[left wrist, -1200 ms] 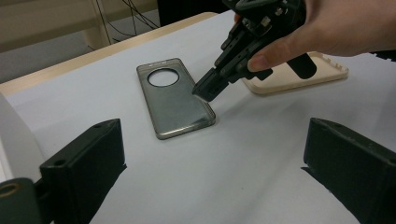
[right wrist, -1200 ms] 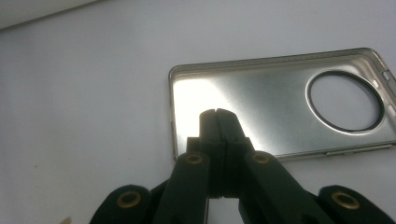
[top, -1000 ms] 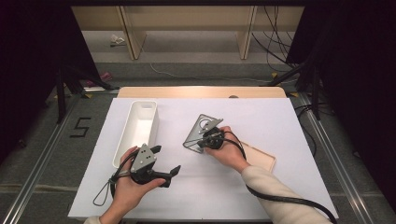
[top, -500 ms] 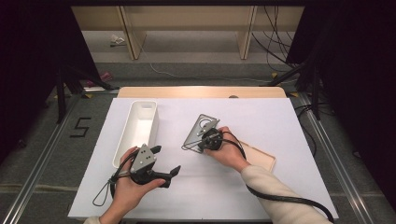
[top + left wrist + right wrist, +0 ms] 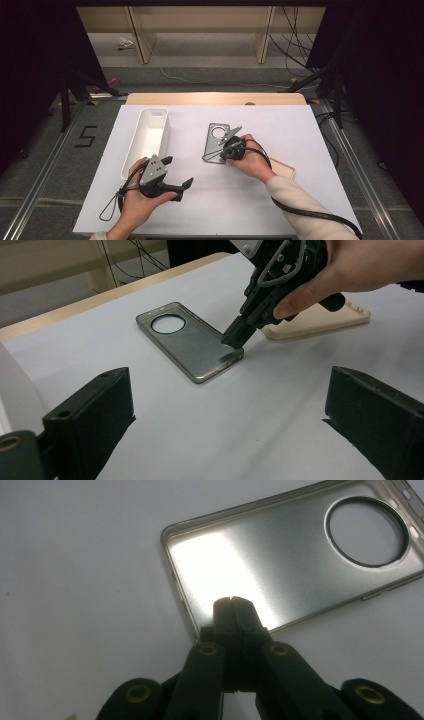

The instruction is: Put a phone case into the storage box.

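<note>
Nothing much has shifted since a second ago: both hands sit where they were, and the grey metallic phone case with the round camera hole (image 5: 216, 142) lies flat mid-table as before. Right gripper (image 5: 226, 150) has its jaws pressed together, tips down on the case's near right corner, apparently nipping the raised rim. From the right gripper view (image 5: 233, 611) the closed tips cover that edge, so whether the rim is truly pinched is hard to call. Left gripper (image 5: 175, 172) waits near-left on the white table cover (image 5: 300, 130), jaws spread wide with nothing between them. Risk now: a thin rim in a corner grip could slip out, or the case could swing and skid once lifted. Beige phone case (image 5: 286, 169) lies just right of the hand; long white plastic tray (image 5: 147, 137) sits far-left.
</note>
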`<state>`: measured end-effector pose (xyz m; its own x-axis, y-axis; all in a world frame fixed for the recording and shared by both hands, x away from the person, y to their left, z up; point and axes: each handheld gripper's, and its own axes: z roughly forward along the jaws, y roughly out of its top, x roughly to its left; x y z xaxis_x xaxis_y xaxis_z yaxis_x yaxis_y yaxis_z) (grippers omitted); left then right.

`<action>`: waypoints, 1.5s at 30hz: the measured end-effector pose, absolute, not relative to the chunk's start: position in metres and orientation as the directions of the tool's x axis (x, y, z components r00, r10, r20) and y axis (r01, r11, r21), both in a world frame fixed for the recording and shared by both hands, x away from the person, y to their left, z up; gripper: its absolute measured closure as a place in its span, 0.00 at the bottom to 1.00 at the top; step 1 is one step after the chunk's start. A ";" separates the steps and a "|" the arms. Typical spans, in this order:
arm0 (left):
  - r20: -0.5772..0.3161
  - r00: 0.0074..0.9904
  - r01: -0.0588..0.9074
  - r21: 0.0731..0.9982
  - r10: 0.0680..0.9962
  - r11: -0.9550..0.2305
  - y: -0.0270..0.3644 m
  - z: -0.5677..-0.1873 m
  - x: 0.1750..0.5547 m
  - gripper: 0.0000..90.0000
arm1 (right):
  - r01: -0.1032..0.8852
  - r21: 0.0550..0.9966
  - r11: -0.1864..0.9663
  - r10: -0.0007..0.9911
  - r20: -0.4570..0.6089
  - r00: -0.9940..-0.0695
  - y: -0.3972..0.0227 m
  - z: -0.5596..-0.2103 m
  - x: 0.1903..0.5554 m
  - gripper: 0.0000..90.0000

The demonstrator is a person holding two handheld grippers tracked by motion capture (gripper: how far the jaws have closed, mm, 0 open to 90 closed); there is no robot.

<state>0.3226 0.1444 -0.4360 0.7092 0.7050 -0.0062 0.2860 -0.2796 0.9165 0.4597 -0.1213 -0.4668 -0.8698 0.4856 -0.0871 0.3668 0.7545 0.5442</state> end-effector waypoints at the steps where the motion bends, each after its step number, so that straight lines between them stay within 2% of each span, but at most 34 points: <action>1: -0.006 0.710 0.286 0.916 0.704 -0.280 0.144 -0.436 0.323 0.05 | 0.377 0.539 0.753 0.492 -0.081 -0.867 -0.123 -0.466 0.459 1.00; 24: -0.007 0.710 0.287 0.916 0.704 -0.280 0.144 -0.436 0.323 0.05 | 0.386 0.528 0.757 0.497 -0.081 -0.864 -0.127 -0.467 0.461 1.00; 38: -0.009 0.710 0.288 0.916 0.705 -0.279 0.144 -0.436 0.323 0.05 | 0.357 0.543 0.760 0.475 -0.089 -0.875 -0.123 -0.463 0.460 1.00; 42: -0.010 0.710 0.290 0.915 0.704 -0.279 0.144 -0.437 0.323 0.05 | 0.287 0.555 0.781 0.413 -0.114 -0.903 -0.119 -0.450 0.463 0.86; 45: -0.012 0.709 0.292 0.915 0.705 -0.279 0.143 -0.437 0.323 0.05 | 0.232 0.490 0.840 0.336 -0.136 -0.932 -0.112 -0.444 0.464 0.73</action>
